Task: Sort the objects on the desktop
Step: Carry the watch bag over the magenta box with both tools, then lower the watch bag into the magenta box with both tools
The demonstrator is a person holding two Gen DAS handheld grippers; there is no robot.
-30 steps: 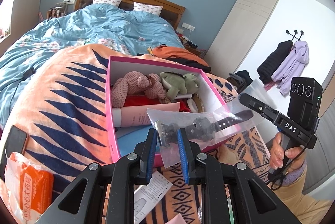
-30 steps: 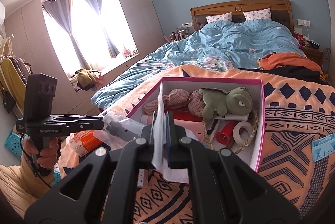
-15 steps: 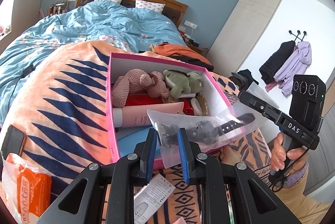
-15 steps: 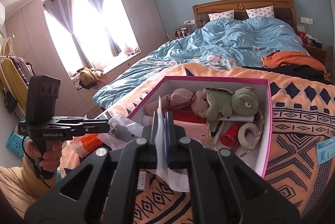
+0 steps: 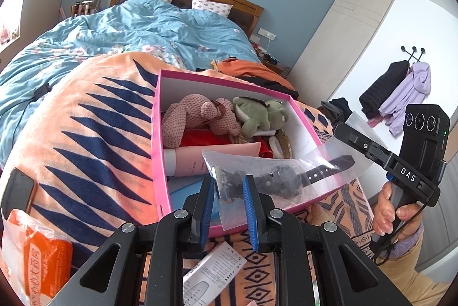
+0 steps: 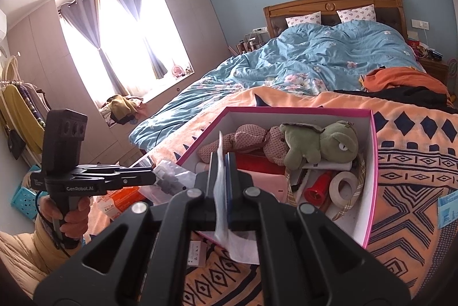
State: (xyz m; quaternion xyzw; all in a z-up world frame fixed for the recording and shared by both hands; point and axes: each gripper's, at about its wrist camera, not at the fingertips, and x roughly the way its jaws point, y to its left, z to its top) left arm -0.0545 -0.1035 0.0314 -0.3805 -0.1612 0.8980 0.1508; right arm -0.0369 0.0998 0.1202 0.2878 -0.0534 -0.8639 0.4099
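Both tongs grasp the clear bag (image 5: 274,177) over the pink box (image 5: 157,134): left gripper (image 5: 229,208) at the watch end, right gripper (image 6: 221,186) clenched on its edge. Box mostly filled; orange pack (image 5: 43,257) and leaflet (image 5: 211,274) probably remain.

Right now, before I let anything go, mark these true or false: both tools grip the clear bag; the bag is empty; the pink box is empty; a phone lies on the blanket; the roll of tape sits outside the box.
1. Both tools grip the clear bag: true. The left tool and right tool each clamp one end.
2. The bag is empty: false. A black strap is inside.
3. The pink box is empty: false. It holds a pink toy, a green toy and more.
4. A phone lies on the blanket: true.
5. The tape sits outside the box: false. It is inside.
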